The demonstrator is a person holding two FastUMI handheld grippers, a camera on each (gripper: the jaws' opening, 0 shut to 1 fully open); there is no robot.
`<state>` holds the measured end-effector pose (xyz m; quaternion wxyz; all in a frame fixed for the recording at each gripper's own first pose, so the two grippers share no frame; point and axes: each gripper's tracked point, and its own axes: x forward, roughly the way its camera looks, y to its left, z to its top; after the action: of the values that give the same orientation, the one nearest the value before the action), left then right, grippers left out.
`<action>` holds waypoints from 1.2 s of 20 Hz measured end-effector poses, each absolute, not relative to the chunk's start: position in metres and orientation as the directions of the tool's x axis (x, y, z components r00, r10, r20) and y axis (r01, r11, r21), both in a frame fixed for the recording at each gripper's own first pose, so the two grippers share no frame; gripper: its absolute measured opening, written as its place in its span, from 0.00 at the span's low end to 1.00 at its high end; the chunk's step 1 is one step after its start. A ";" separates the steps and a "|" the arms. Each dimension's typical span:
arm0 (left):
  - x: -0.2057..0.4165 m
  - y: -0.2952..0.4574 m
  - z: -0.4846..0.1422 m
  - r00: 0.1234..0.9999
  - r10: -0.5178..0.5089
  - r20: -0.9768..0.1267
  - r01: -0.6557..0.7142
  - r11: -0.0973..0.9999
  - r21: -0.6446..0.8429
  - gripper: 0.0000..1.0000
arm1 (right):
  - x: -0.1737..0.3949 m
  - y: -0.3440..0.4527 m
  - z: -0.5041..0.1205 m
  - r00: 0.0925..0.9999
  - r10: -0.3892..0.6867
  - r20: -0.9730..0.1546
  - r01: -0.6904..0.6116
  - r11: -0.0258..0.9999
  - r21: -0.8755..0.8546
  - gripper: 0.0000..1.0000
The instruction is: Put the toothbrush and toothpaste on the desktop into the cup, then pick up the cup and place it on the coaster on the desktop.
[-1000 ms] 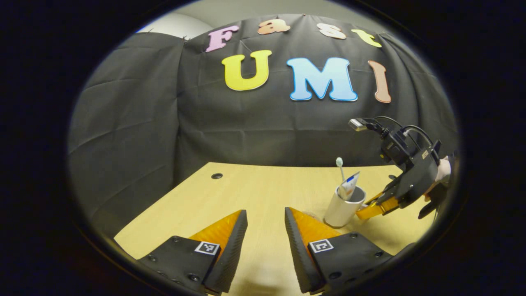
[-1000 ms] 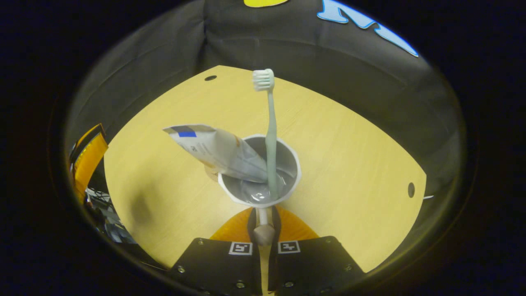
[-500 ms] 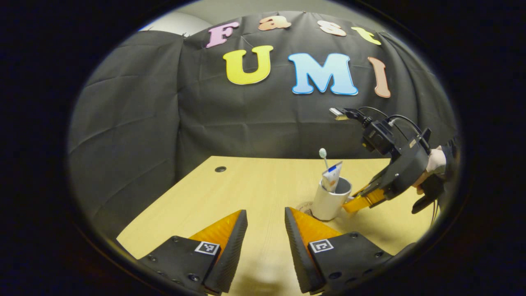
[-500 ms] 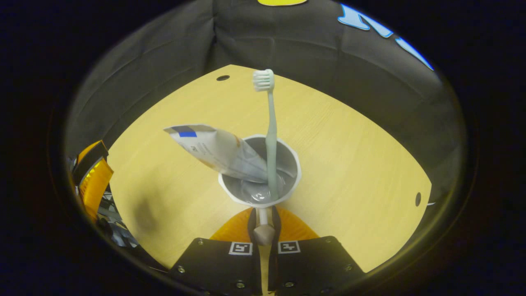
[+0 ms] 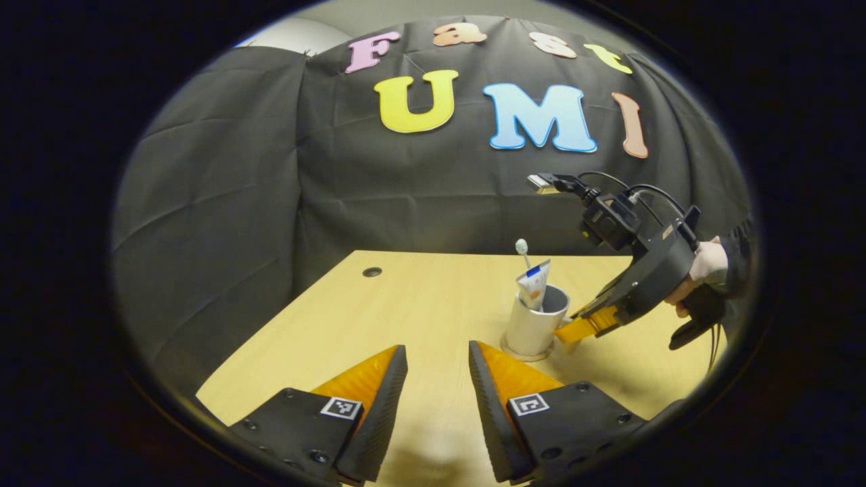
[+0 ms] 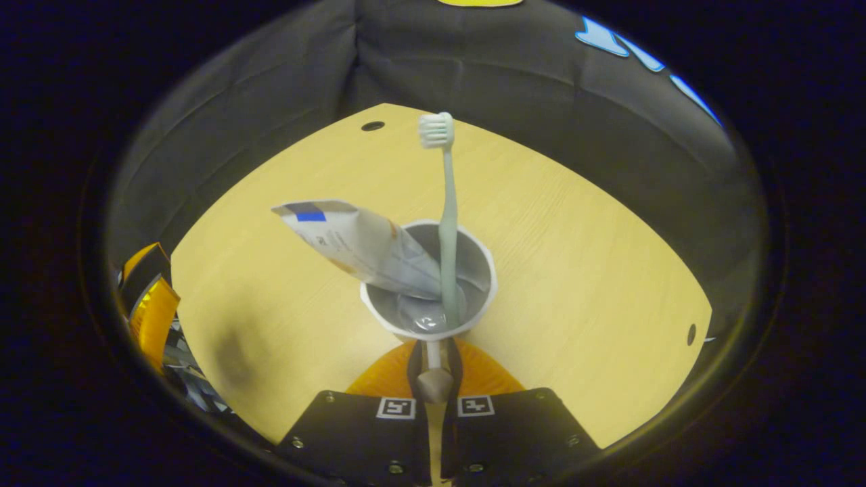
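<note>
In the left gripper view, the white cup (image 5: 534, 328) stands on the round coaster (image 5: 509, 349) right of centre on the desk (image 5: 406, 304), with the toothbrush (image 5: 521, 249) and toothpaste (image 5: 533, 284) upright inside it. The right gripper (image 5: 572, 330), held by a hand (image 5: 697, 274) at the right edge, pinches the cup's handle. In the right gripper view, its fingers (image 6: 452, 357) are pressed onto that handle (image 6: 431, 358) at lower centre. The left gripper (image 5: 437, 379) sits spread and empty at the bottom of its own view.
</note>
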<state>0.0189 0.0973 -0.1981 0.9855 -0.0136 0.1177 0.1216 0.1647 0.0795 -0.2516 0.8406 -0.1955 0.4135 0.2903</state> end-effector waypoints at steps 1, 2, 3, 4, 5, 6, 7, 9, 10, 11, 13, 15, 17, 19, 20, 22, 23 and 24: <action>0.019 0.099 -0.199 0.942 0.240 -0.236 -0.247 0.969 0.000 0.63 | 0.165 0.080 -0.251 0.490 0.325 -0.809 -0.646 0.758 -0.086 0.08; 0.018 0.100 -0.200 0.941 0.241 -0.237 -0.249 0.969 -0.003 0.63 | 0.165 0.080 -0.251 0.489 0.322 -0.810 -0.644 0.760 -0.086 0.08; 0.018 0.100 -0.200 0.941 0.242 -0.236 -0.250 0.968 -0.004 0.65 | 0.164 0.081 -0.252 0.488 0.318 -0.813 -0.641 0.763 -0.086 0.08; 0.018 0.099 -0.200 0.942 0.239 -0.235 -0.248 0.969 -0.005 0.67 | 0.164 0.080 -0.253 0.489 0.317 -0.813 -0.640 0.764 -0.087 0.08; 0.017 0.099 -0.199 0.943 0.238 -0.234 -0.246 0.969 -0.004 0.63 | 0.164 0.081 -0.252 0.488 0.319 -0.812 -0.639 0.765 -0.084 0.10; 0.018 0.098 -0.198 0.944 0.236 -0.232 -0.244 0.970 -0.003 0.63 | 0.162 0.082 -0.252 0.485 0.323 -0.813 -0.638 0.766 -0.076 0.17; 0.018 0.097 -0.197 0.945 0.234 -0.230 -0.241 0.971 -0.002 0.63 | 0.160 0.083 -0.251 0.480 0.327 -0.814 -0.639 0.766 -0.069 0.18; 0.020 0.099 -0.197 0.947 0.229 -0.224 -0.236 0.972 -0.001 0.63 | 0.158 0.082 -0.243 0.493 0.337 -0.802 -0.638 0.767 -0.070 0.23; 0.022 0.099 -0.197 0.949 0.225 -0.220 -0.231 0.973 -0.002 0.63 | 0.157 0.081 -0.238 0.500 0.342 -0.796 -0.637 0.768 -0.070 0.23; 0.023 0.098 -0.195 0.951 0.221 -0.218 -0.227 0.974 -0.003 0.63 | 0.155 0.079 -0.233 0.506 0.347 -0.789 -0.637 0.768 -0.070 0.23; 0.028 0.090 -0.184 0.955 0.209 -0.212 -0.215 0.977 -0.005 0.63 | 0.149 0.074 -0.223 0.520 0.359 -0.775 -0.632 0.772 -0.066 0.23; 0.035 0.083 -0.175 0.961 0.192 -0.199 -0.198 0.980 -0.010 0.63 | 0.142 0.070 -0.210 0.545 0.379 -0.748 -0.613 0.789 -0.046 0.23; 0.042 0.074 -0.163 0.969 0.169 -0.181 -0.173 0.985 -0.006 0.62 | 0.134 0.064 -0.197 0.570 0.399 -0.718 -0.585 0.811 -0.015 0.23; 0.050 0.063 -0.148 0.977 0.140 -0.160 -0.140 0.990 0.007 0.65 | 0.128 0.055 -0.181 0.608 0.408 -0.681 -0.551 0.835 0.008 0.22; 0.054 0.056 -0.140 0.981 0.125 -0.146 -0.124 0.992 0.017 0.64 | 0.125 0.050 -0.173 0.632 0.408 -0.659 -0.532 0.847 0.014 0.22; 0.061 0.045 -0.119 0.988 0.095 -0.118 -0.092 0.995 0.032 0.67 | 0.123 0.041 -0.154 0.691 0.397 -0.604 -0.490 0.872 0.012 0.22; 0.064 0.039 -0.107 0.992 0.079 -0.102 -0.075 0.997 0.036 0.67 | 0.120 0.036 -0.141 0.722 0.391 -0.570 -0.471 0.882 0.010 0.22; 0.067 0.032 -0.094 0.994 0.064 -0.083 -0.061 0.997 0.040 0.67 | 0.118 0.032 -0.126 0.756 0.383 -0.531 -0.448 0.894 0.007 0.22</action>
<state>0.0673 0.0320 -0.0943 0.9984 0.0185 0.0423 0.0315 0.1178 0.0318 -0.1264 0.9349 -0.0604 0.2698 0.2223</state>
